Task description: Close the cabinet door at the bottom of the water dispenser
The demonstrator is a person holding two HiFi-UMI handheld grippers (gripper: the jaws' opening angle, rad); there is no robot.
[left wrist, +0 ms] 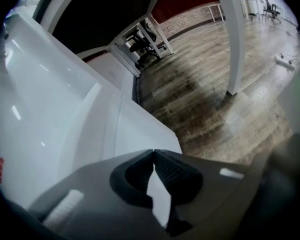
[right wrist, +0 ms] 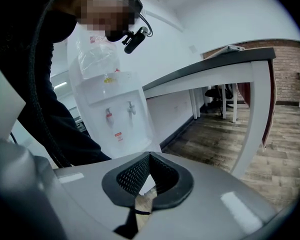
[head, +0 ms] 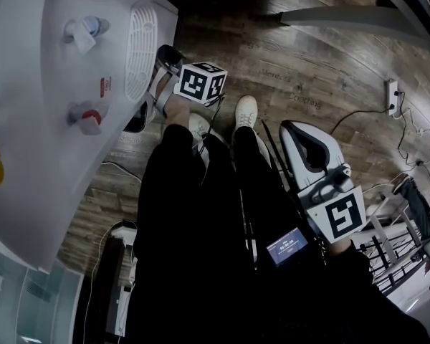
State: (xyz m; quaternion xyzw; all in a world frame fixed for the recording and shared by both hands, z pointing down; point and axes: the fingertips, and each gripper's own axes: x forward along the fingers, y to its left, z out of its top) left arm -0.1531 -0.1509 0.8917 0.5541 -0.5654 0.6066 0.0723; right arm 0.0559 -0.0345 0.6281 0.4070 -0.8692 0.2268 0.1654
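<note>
As left gripper [left wrist: 154,153] and right gripper [right wrist: 149,155] sit closed, empty, 1 water dispenser [head: 36,149] shows 2 taps [head: 87,117].

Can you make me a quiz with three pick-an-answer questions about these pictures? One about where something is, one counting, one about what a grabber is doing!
1. Where is the left gripper? A on a sofa; B close beside the white water dispenser; C in a sink.
2. How many taps does the dispenser have? A two; B one; C five.
3. How are the right gripper's jaws? A wide apart; B clamped on a cup; C shut, holding nothing.
Answers: B, the dispenser's white panel fills its view; A, one blue and one red tap show; C, its tips meet with nothing between.
</note>
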